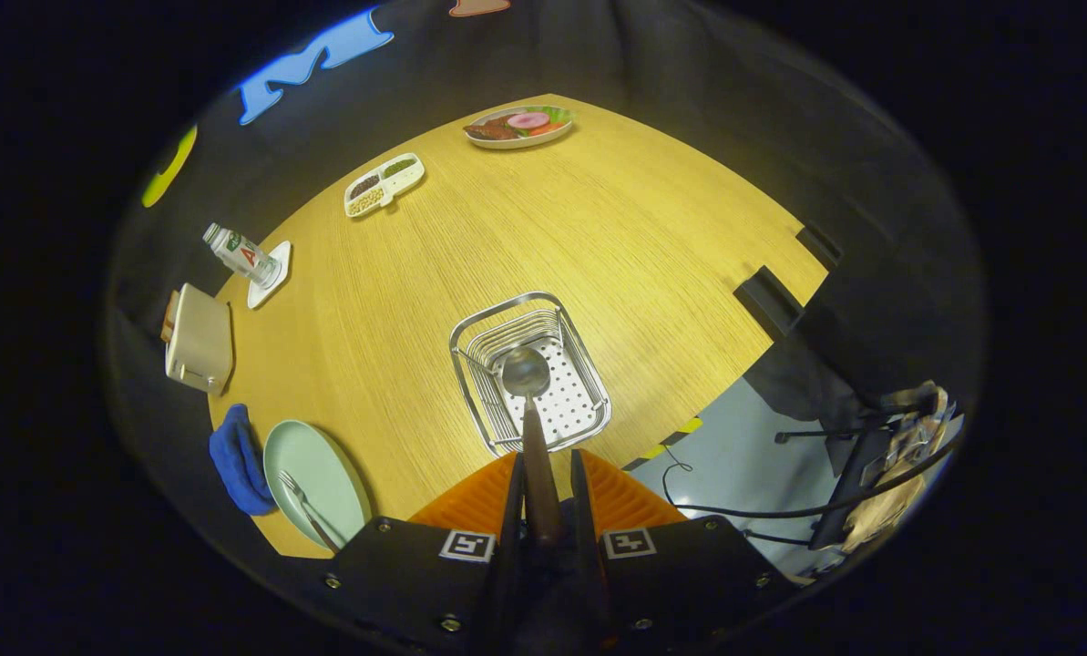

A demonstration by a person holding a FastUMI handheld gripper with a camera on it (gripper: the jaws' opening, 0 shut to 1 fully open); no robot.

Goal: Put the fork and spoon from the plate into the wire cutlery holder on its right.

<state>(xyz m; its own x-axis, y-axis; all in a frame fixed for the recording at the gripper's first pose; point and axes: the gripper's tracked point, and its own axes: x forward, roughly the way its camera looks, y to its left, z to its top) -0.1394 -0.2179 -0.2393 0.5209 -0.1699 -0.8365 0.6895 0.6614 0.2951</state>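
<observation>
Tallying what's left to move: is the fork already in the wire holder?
No, the fork lies on the plate left of the wire holder, while the gripper holds the spoon over it.

Warm overhead light falls bright on my bench (470, 264), its far surroundings dim; fisheye bends the edges, and focus stays sharp.

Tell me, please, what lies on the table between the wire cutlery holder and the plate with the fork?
Nothing: in the gripper view only bare wooden tabletop separates the wire cutlery holder from the plate holding the fork. The fingers grip the spoon over the holder.
</observation>
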